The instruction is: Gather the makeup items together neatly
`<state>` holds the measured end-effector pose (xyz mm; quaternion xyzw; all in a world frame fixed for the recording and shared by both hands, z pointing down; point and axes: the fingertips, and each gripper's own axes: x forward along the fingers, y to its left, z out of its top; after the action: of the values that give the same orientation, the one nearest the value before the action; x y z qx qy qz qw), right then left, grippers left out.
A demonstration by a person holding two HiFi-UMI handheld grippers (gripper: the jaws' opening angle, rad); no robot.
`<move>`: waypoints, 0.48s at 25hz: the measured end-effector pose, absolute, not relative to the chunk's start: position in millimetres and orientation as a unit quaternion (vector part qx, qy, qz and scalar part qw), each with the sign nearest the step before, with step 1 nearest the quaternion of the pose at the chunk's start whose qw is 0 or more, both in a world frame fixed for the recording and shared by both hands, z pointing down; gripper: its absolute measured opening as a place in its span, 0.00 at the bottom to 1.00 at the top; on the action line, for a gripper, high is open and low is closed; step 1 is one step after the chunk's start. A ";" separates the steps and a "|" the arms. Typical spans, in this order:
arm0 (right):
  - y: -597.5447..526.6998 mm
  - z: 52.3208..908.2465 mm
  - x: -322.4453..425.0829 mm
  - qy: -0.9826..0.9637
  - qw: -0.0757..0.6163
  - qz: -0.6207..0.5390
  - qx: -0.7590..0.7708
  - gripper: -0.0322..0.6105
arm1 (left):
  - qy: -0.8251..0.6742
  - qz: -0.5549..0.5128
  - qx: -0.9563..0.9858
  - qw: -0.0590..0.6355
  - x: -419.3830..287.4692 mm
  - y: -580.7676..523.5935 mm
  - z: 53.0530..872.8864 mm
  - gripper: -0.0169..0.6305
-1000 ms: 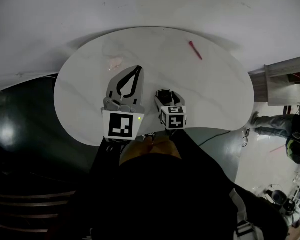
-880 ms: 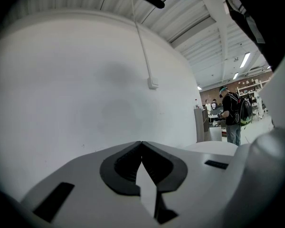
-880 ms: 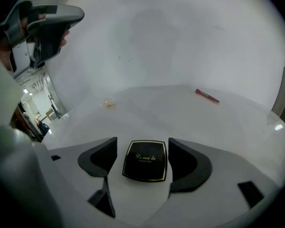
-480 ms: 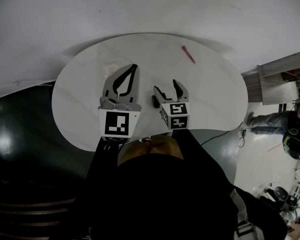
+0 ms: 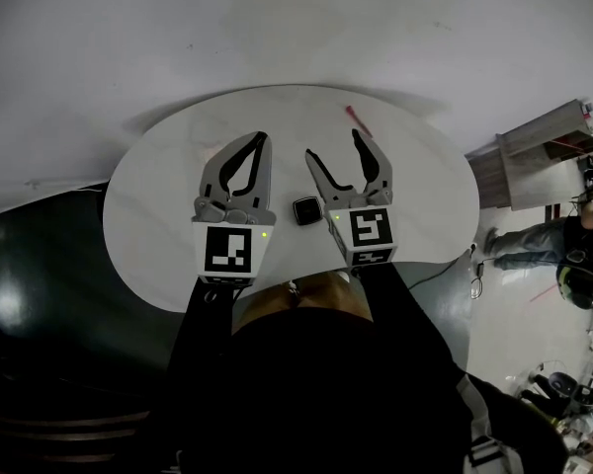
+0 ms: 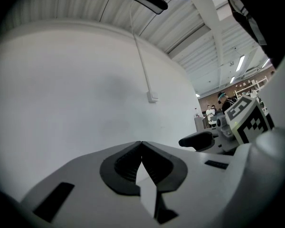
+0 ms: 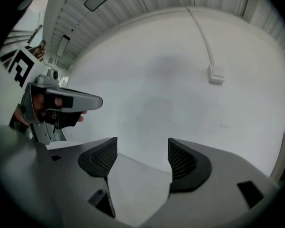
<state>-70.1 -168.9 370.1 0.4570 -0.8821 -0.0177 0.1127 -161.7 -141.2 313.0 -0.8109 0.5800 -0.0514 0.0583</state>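
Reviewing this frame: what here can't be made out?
1. Small dark case, head view: too small to identify, and both gripper views aim at the wall instead.
2. Red stick, head view: its near end is hidden behind the right gripper.
3. Table beneath the left gripper, head view: covered by the gripper's body.

**A:** where's the left gripper (image 5: 261,138) at?

**B:** centre-left of the head view, jaws pressed together, nothing in them. The right gripper (image 5: 334,146) sits just beside it, centre-right — jaws spread wide, empty too.
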 end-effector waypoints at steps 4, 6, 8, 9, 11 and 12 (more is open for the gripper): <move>-162.5 343.2 -66.8 -0.887 0.084 -0.041 0.451 0.59 | 0.579 -0.049 -0.811 0.067 -160.5 -137.4 304.9 0.05; -158.9 332.0 -66.5 -0.891 0.067 -0.056 0.445 0.59 | 0.579 -0.055 -0.810 0.075 -159.8 -136.8 302.1 0.05; -155.1 321.9 -71.2 -0.897 0.050 -0.072 0.434 0.59 | 0.580 -0.069 -0.808 0.083 -159.9 -138.0 301.8 0.05; -153.4 319.4 -73.4 -0.899 0.047 -0.074 0.429 0.59 | 0.580 -0.071 -0.807 0.084 -159.6 -138.4 301.6 0.05; -151.2 321.2 -74.1 -0.901 0.053 -0.071 0.426 0.59 | 0.579 -0.061 -0.809 0.082 -158.0 -138.3 300.4 0.05; -150.6 323.3 -73.6 -0.900 0.057 -0.070 0.426 0.59 | 0.579 -0.052 -0.810 0.080 -156.8 -137.9 299.6 0.05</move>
<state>-73.6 -150.6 323.3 0.4259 -0.9002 -0.0705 0.0573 -156.8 -137.9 299.6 -0.8101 0.5785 -0.0517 0.0796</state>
